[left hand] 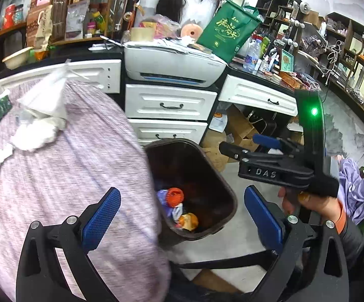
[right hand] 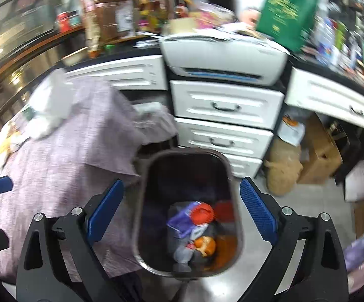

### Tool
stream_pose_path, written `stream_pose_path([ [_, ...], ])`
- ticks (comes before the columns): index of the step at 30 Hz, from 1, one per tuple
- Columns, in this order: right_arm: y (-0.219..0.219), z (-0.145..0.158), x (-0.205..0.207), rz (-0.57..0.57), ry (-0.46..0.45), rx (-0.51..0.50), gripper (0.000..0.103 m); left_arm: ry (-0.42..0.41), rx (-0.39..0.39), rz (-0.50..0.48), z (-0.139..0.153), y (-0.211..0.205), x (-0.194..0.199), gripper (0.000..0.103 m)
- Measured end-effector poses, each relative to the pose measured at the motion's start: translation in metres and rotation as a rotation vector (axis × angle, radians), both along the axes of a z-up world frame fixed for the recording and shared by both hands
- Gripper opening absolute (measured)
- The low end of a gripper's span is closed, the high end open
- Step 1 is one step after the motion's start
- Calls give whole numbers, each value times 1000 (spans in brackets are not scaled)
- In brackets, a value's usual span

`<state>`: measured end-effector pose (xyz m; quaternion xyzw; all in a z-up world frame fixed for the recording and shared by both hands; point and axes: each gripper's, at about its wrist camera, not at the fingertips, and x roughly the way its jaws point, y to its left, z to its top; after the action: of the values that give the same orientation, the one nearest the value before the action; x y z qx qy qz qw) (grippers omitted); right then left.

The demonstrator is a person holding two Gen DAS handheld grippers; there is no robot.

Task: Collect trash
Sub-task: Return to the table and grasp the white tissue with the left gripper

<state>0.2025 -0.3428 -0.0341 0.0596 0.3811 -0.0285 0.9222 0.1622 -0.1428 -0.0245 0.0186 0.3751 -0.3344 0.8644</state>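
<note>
Left wrist view: the left gripper [left hand: 182, 216] gapes wide and empty over the bin [left hand: 228, 196], trash [left hand: 179, 210] inside, a cloth-covered table [left hand: 63, 166] touching its left.

Right wrist view: the right gripper [right hand: 180, 212], wide and empty, straddles the bin [right hand: 141, 201]; drawers [right hand: 226, 108] behind it, bare floor [right hand: 262, 281] right.

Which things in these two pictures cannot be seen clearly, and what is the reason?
- Dark brown plastic bin, left wrist view: its near left side is hidden by the lilac woven cloth.
- Wrappers in the bin, right wrist view: blurred, kinds unreadable.
- White crumpled tissues, left wrist view: motion blur hides their number.
- Shelf items, right wrist view: blurred.
</note>
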Motion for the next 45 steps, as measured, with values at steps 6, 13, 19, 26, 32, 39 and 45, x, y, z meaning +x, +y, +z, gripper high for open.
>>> stream_pose_path([
  [6,50,14,15,137,-21,0,93,-7,72,170,-3,63,10,97],
  [13,110,28,23,294,-37,15,93,-38,177,419,-4,139,18,97],
  [19,149,35,25,385,-42,13,93,-28,275,535,-12,191,37,97],
  [26,194,42,32,505,-43,24,93,30,293,590,-25,229,71,87],
  [32,222,46,41,565,-36,37,93,59,330,605,-36,242,93,72],
  [39,255,42,60,633,-1,65,93,74,284,635,-31,255,86,25],
  [45,289,38,77,688,25,79,93,49,208,653,-15,268,55,20],
])
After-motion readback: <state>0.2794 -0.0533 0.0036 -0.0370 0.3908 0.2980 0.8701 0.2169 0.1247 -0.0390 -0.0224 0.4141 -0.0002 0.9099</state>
